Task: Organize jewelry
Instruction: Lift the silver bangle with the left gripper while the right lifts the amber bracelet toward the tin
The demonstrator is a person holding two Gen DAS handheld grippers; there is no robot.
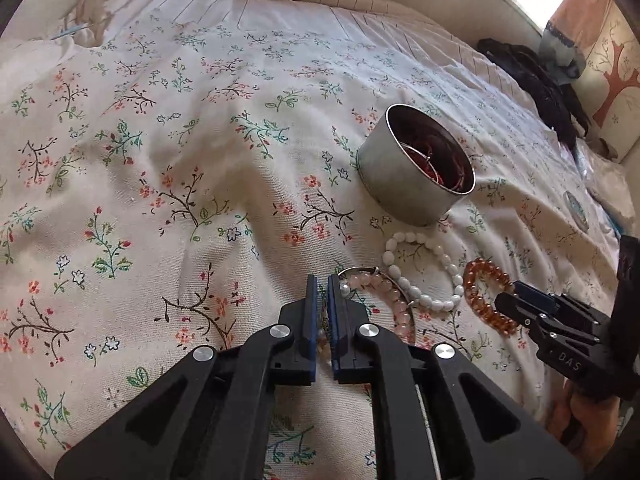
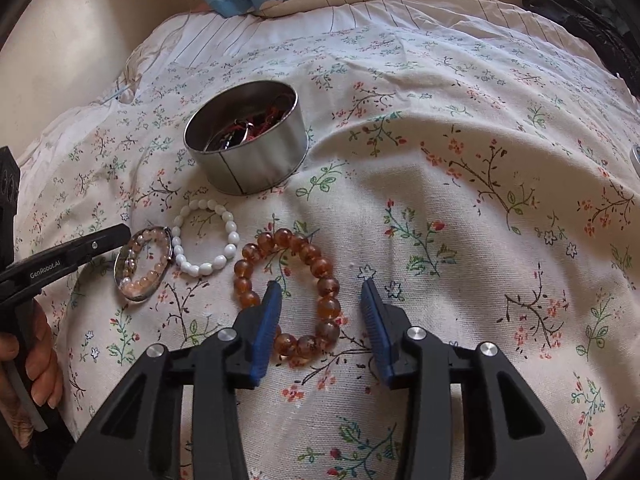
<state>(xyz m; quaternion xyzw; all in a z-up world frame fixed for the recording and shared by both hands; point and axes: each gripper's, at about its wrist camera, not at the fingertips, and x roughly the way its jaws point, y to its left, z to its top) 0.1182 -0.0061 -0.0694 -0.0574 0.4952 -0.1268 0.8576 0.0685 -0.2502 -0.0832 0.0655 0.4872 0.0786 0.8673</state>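
Floral bedspread (image 2: 460,128) bearing a round metal tin (image 2: 244,136). Before it lie amber (image 2: 316,264), white (image 2: 204,240) and pink bead bracelets (image 2: 148,264). Right gripper (image 2: 320,312): jaws apart astride the amber beads, gripping nothing. Left gripper (image 1: 322,308): nearly shut at the pink bracelet; hold uncertain. Pickup stage; next, close and carry to tin.

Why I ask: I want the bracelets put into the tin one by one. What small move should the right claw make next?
Probably close the right claw on the amber bracelet. Its fingers stand open, with the bracelet's right side between them and not yet pressed. The bracelet lies flat on the bedspread. The open tin beyond it already holds jewelry.
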